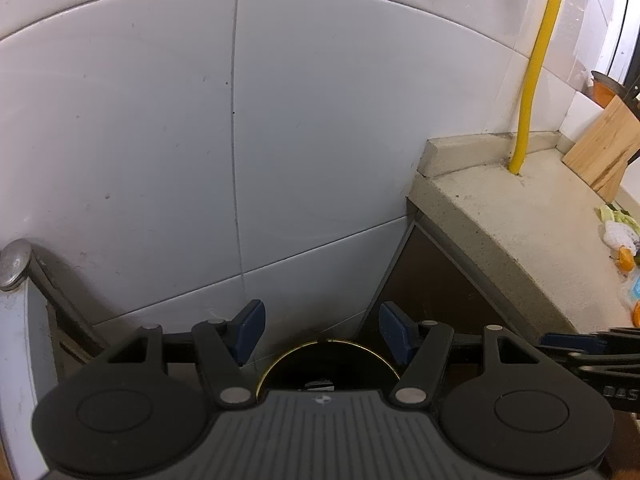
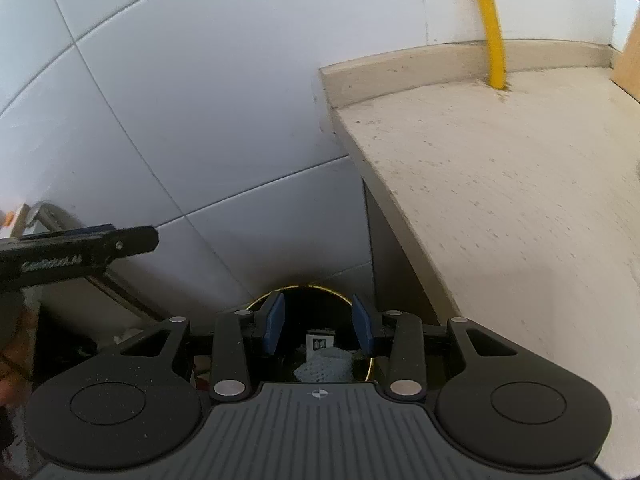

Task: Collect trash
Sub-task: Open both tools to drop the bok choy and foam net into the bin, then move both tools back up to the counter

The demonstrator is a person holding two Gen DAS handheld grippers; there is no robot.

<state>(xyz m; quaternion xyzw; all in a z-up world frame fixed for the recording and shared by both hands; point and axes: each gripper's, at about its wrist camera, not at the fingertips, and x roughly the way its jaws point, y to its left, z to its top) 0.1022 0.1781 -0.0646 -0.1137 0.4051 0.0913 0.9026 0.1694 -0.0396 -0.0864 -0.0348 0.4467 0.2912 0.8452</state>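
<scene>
The right gripper (image 2: pixel 319 327) is held above a dark bin (image 2: pixel 312 336) with a thin gold rim. Its blue pads (image 2: pixel 275 322) are set moderately apart, and nothing is clamped between them. Directly below the gap, inside the bin, a white foam net (image 2: pixel 324 366) and a small white carton (image 2: pixel 319 343) are seen lying together.

The left gripper (image 1: pixel 321 330) is kept wider, its jaws empty, above the same bin (image 1: pixel 328 364), which is wedged on the floor between the tiled wall (image 1: pixel 160 120) and the counter (image 1: pixel 520 216).

More scraps (image 1: pixel 618 236) are spotted on the countertop at the far right, near a wooden board (image 1: pixel 604 148). A yellow pipe (image 1: pixel 536 72) is run up the wall.
</scene>
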